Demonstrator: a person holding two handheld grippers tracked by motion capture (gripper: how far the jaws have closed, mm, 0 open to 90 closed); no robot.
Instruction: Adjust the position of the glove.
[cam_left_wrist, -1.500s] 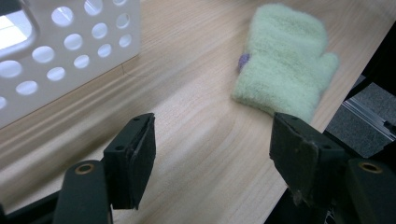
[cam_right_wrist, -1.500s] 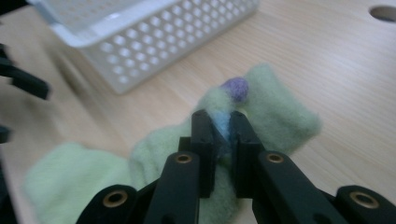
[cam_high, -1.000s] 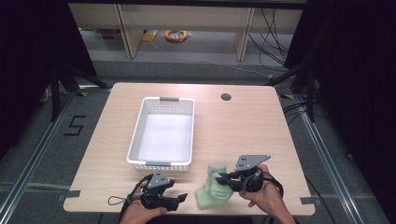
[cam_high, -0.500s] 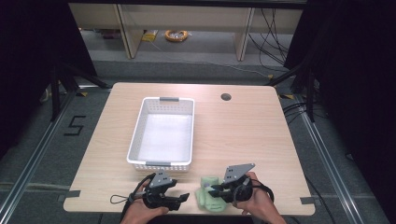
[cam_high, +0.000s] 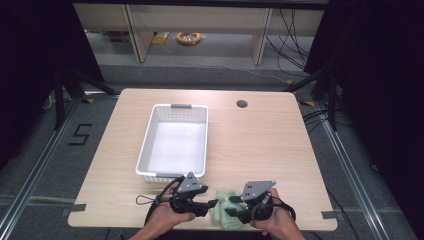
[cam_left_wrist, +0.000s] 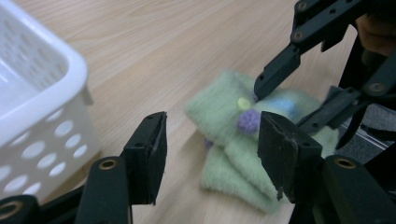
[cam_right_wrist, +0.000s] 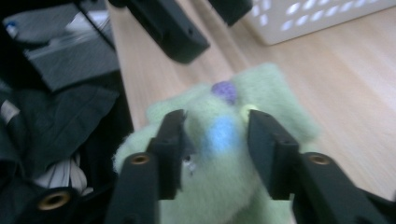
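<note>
**Green fuzzy cloth released at the table's near edge**

Fleecy and pale green, the folded cloth lies flat on the wooden table at its near edge, just in front of the white basket and apart from it. The step in hand looks like a handover or a re-grip of the folded piece. To do it well, the left gripper should slide low along the table, take the thick folded edge with both layers together, and close before any lift, so the fold does not spring open.

The right gripper has just been opening; its jaws stand about half apart, straddling the cloth's raised hump with its blue and purple dots, the pads hardly pressing it. The left gripper's jaws have been narrowing but stand open, empty, aimed at the cloth from just beside it.
</note>
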